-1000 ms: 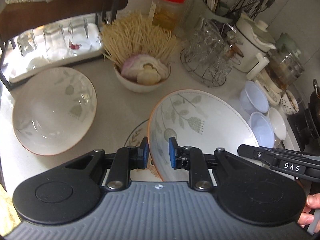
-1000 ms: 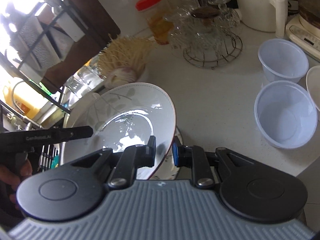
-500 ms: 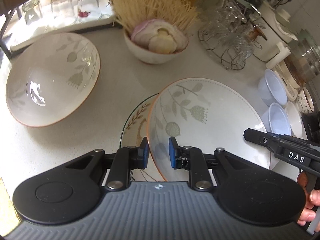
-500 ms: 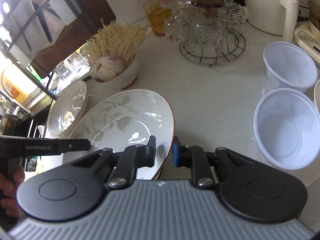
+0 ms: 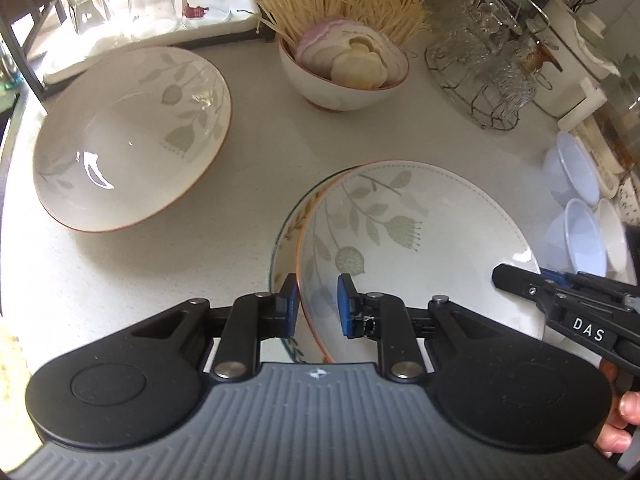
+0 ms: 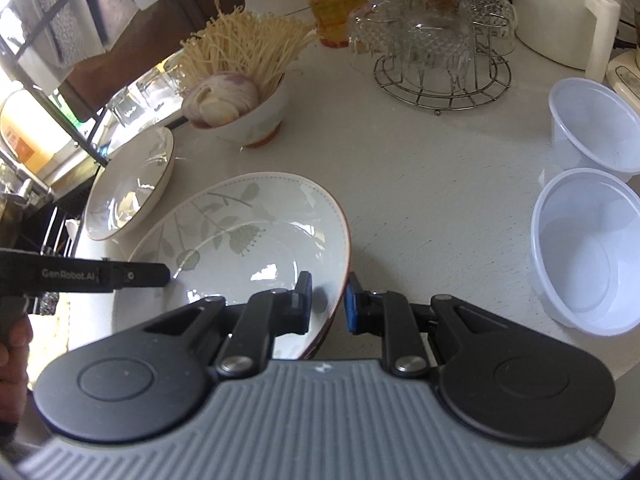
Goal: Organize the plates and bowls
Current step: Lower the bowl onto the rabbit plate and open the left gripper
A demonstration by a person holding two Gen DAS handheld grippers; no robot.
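A white leaf-patterned bowl point(image 5: 412, 240) with a brown rim is held low over a flat plate point(image 5: 286, 236) on the counter; whether it rests on the plate I cannot tell. My left gripper point(image 5: 318, 306) is shut on the bowl's left rim, and my right gripper point(image 6: 328, 300) is shut on its right rim point(image 6: 340, 248). In the left wrist view the right gripper point(image 5: 560, 300) shows across the bowl. A second matching bowl point(image 5: 132, 136) sits on the counter to the left, also seen as the far bowl point(image 6: 128, 192) in the right wrist view.
A bowl of onion and enoki mushrooms point(image 5: 344, 60) stands behind. A wire rack of glass cups point(image 6: 440, 48) is at the back right. Two clear plastic tubs point(image 6: 588, 248) sit to the right. Upturned glasses on a tray point(image 5: 140, 8) line the back left.
Both grippers have come down with the bowl, which now lies flatter and lower over the plate. Both views tilted further downward.
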